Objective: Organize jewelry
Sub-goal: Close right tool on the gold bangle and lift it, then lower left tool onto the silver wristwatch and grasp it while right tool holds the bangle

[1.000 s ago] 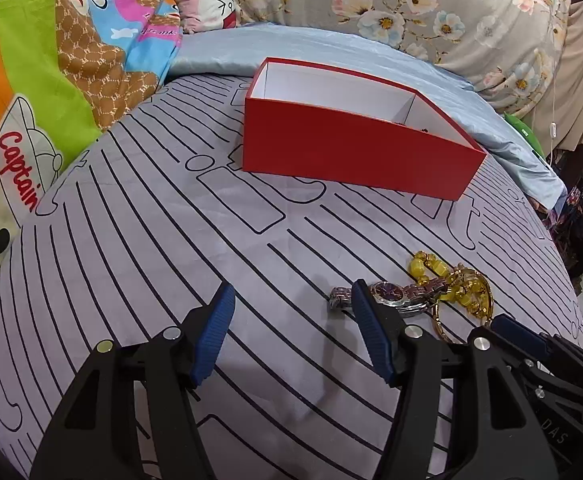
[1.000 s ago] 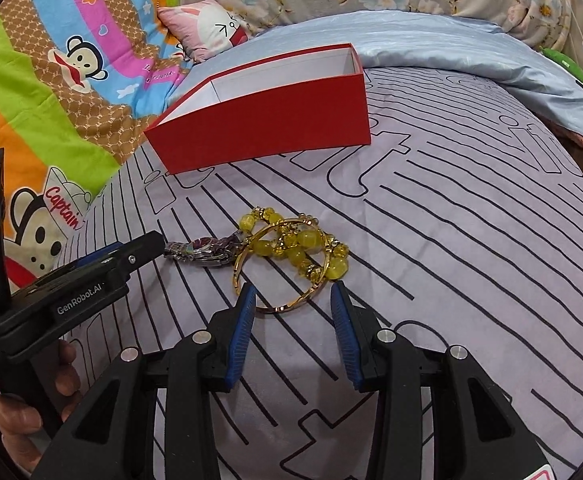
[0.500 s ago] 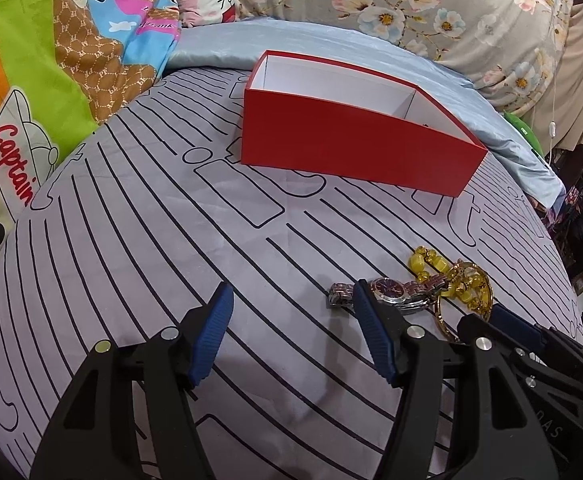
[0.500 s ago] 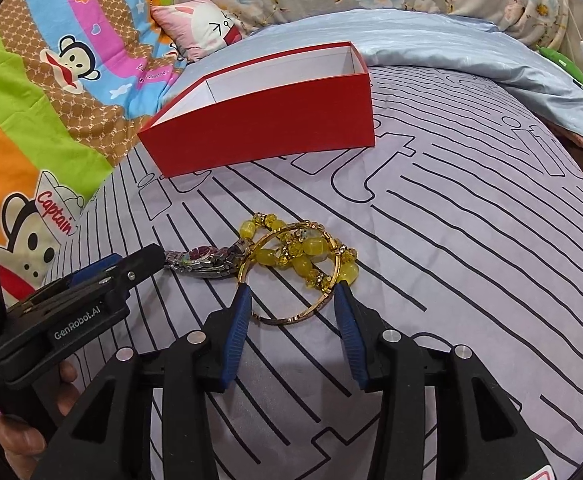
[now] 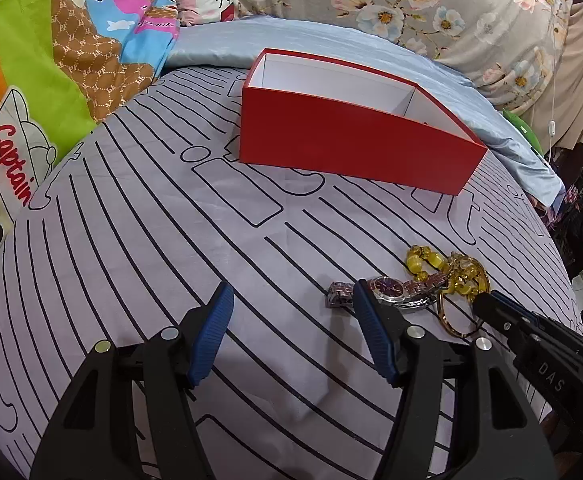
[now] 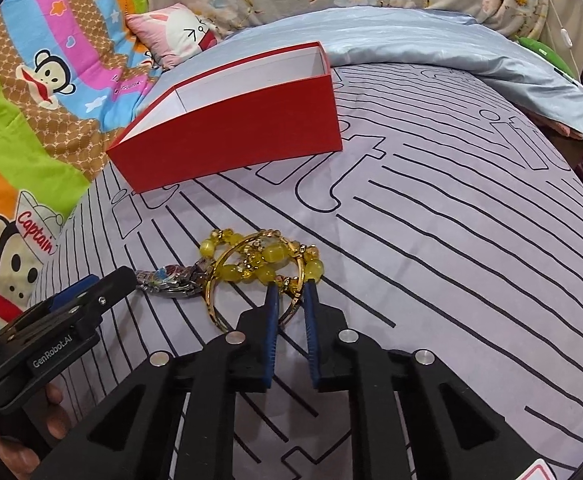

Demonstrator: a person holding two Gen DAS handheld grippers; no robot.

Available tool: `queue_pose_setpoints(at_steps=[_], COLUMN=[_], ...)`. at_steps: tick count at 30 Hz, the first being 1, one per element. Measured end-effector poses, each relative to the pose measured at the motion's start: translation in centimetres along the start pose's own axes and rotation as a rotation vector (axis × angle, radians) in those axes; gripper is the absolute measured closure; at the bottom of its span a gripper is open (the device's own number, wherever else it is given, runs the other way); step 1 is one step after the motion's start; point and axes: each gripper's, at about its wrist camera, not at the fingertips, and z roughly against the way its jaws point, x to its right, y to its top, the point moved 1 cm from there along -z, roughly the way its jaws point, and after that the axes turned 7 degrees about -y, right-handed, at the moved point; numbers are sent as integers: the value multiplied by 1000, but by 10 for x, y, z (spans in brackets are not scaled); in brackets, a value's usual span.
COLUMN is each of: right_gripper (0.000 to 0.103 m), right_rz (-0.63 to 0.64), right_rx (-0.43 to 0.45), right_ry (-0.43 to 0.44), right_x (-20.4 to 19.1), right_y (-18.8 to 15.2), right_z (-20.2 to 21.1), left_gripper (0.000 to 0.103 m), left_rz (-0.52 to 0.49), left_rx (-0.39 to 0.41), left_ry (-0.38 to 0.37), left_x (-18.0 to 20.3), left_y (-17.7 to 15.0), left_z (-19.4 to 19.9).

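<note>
An open red box [image 5: 355,148] with a white inside stands on the striped bedsheet; it also shows in the right wrist view [image 6: 231,128]. A silver watch [image 5: 391,294], a yellow bead bracelet [image 5: 431,264] and a gold bangle [image 5: 451,322] lie together in front of it. In the right wrist view my right gripper [image 6: 291,290] has closed on the near rim of the gold bangle [image 6: 215,280], beside the yellow bead bracelet [image 6: 267,260]; the watch [image 6: 171,278] lies to the left. My left gripper [image 5: 291,308] is open and empty just left of the watch.
The striped sheet [image 5: 131,240] covers a bed. A cartoon blanket [image 5: 31,80] lies at the left, a light blue quilt [image 6: 431,40] behind the box, a pink pillow [image 6: 171,32] and floral fabric further back. The bed drops off at the right.
My right gripper moved forward to the bangle and narrowed its fingers from wide open to closed on the rim. My left gripper stayed open and shifted only slightly.
</note>
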Motion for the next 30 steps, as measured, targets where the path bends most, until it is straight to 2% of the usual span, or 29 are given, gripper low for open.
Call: queue_pose_setpoints(at_steps=[5,9,11,16,20,23,30], right_gripper=[99,99,99,99,99,99,99], right_rz=[-34,-46,-55,-76,-83,-83,-84], right_rx=[1,2,2,0,-4,-3,-2], right_ry=[8,4,0,-7,5,15,29], right_x=[8,17,24,37,44,45,44], right_y=[0,-1,-3,-12,-18,-20,-19], right_z=[2,6,9,17,21,21,19], left_gripper=[44,42,37,37,37,37,37], left_rz=[-6,-35,-44,-61,-70,-51,-112], left_rx=[-4,-3,-6,-27,-27,-33,-67], left_ry=[-5,-15,-27,-55,-48,-71,-130], left_x=[1,9,13,29,33,27,27], left_y=[-1,-3,-4,-7,-4,3,13], left_z=[0,3,3,-2,-5,-9,-19])
